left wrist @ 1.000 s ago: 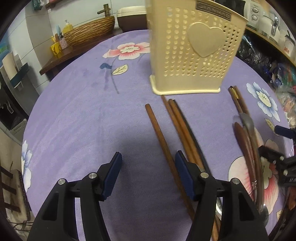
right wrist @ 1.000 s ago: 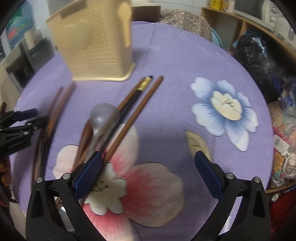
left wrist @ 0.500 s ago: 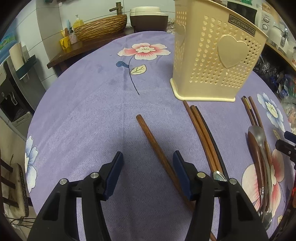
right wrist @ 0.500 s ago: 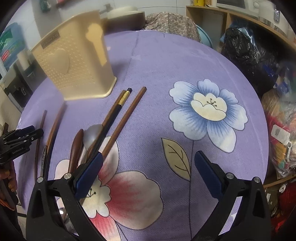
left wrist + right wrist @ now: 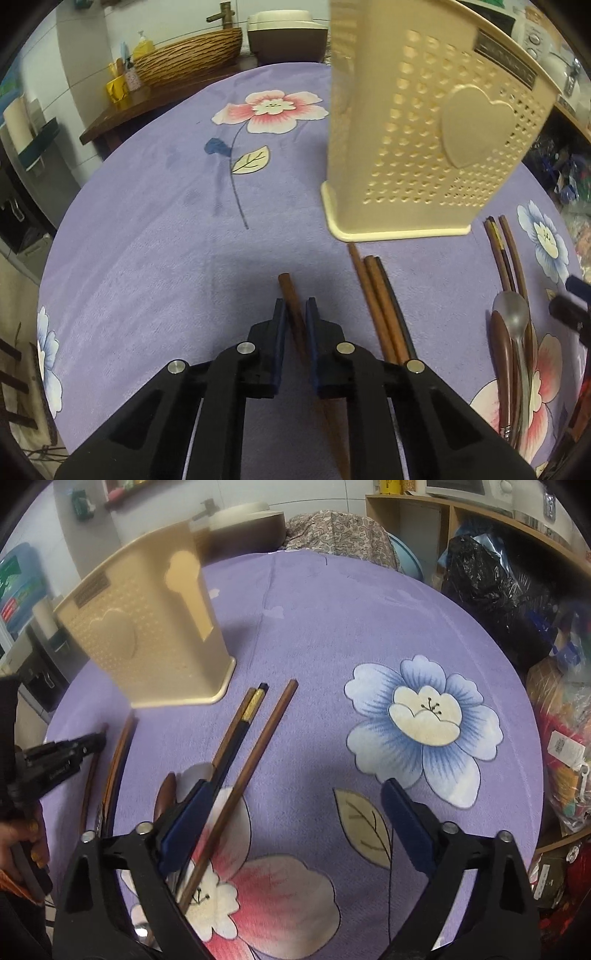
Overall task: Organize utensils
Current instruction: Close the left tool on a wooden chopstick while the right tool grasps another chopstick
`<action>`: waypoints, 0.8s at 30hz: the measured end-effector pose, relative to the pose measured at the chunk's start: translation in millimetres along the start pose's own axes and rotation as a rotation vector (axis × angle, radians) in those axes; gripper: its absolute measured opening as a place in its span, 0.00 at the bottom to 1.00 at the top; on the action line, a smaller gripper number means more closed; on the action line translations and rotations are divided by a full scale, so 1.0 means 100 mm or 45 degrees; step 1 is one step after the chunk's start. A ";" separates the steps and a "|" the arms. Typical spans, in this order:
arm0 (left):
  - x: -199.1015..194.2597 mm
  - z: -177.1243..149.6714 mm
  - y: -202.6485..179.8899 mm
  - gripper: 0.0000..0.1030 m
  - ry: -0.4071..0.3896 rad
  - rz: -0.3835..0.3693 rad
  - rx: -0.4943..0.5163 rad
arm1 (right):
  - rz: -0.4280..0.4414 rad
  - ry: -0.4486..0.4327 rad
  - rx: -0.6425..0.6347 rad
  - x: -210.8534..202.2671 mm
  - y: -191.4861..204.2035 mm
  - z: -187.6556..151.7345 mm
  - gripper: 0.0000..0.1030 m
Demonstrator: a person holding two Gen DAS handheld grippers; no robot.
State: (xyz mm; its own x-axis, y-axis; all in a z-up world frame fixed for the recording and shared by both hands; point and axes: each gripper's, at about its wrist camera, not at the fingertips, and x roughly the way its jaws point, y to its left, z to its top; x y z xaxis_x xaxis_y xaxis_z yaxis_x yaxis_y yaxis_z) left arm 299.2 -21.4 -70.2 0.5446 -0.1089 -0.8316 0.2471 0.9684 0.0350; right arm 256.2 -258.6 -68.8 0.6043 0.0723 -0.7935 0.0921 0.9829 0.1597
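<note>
Closing on a single brown chopstick [image 5: 291, 306] near its blunt end, the left gripper [image 5: 295, 317] seems to pinch it against the purple tablecloth [image 5: 147, 258]. Stiff, light and slick, it could pivot there. The right gripper [image 5: 295, 805], narrowing, straddles another chopstick [image 5: 258, 749] without pressing it, near the cream holder [image 5: 155, 627].

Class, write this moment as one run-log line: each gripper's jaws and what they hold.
left gripper: jaws closing on a brown chopstick | right gripper: jaws wide, closing, nothing held | holder: upright
</note>
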 end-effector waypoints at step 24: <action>-0.01 0.01 -0.11 0.10 -0.029 0.050 -0.003 | -0.118 0.055 0.098 0.58 0.11 0.57 0.11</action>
State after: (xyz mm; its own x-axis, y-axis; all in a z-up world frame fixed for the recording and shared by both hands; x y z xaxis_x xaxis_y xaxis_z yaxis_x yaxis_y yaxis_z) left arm 296.8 -31.8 -68.8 0.5721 -0.0761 -0.8166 0.2237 0.9724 0.0661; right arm 337.4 -252.8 -79.8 0.5557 -0.0096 -0.8313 0.2075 0.9699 0.1274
